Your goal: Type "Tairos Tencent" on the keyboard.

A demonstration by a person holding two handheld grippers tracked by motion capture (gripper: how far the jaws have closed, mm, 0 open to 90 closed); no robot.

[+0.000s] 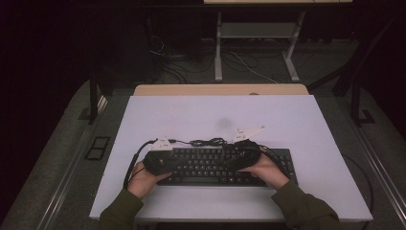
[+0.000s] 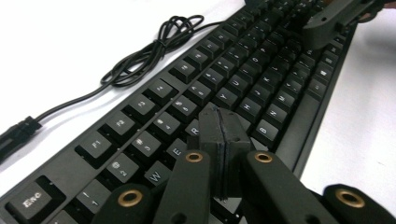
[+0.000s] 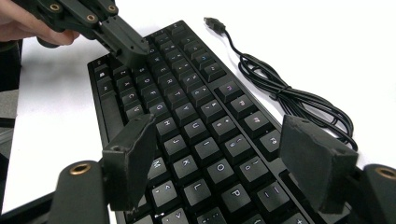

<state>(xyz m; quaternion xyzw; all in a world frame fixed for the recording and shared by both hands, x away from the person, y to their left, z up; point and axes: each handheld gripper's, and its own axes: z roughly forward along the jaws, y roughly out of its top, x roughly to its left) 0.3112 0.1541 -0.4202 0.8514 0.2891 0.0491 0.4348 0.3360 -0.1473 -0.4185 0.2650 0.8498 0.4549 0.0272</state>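
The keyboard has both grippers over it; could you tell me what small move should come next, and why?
Probably press the left gripper straight down. Its jaws are shut into one blunt tip just above the keyboard, near the R key, while the right gripper hangs open over the keys and holds nothing.
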